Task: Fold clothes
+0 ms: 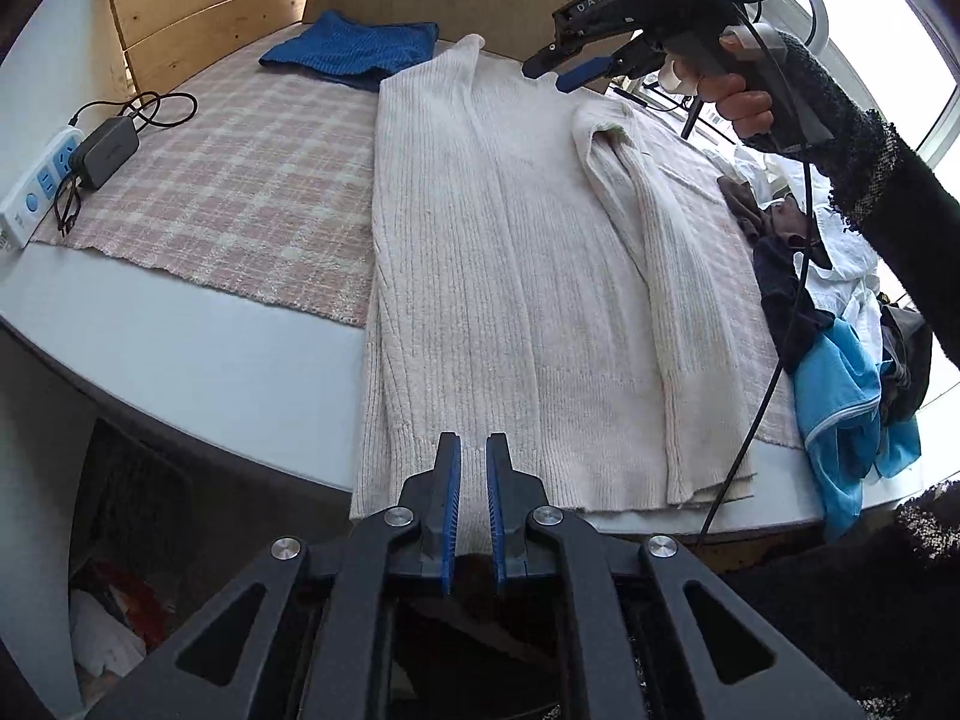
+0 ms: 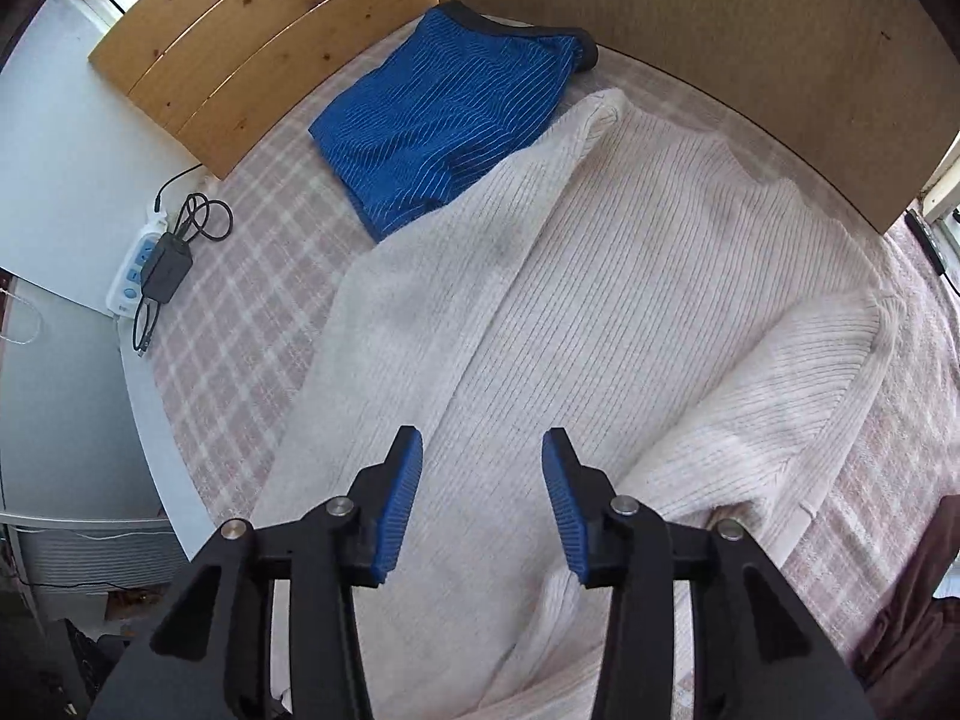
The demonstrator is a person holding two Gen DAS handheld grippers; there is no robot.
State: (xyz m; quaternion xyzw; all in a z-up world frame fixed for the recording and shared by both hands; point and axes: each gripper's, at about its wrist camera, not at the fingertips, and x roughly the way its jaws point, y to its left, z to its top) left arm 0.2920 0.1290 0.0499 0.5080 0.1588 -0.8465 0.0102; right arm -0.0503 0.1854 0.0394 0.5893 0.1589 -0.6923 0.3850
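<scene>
1. White tabletop (image 1: 198, 330), smooth, draped with a pink plaid woven cloth (image 1: 240, 192).
2. Cream ribbed knit sweater (image 1: 510, 276), long and flat on the cloth, sleeves folded inward, hem hanging over the near edge.
3. Folded blue striped garment (image 2: 444, 114), beside the sweater's far corner.
4. Right gripper (image 2: 482, 504) above the sweater, fingers spread wide, empty.
5. Left gripper (image 1: 474, 504) at the hem, blue ridged fingers (image 1: 451, 516) nearly together, slim gap, gripping nothing.
</scene>
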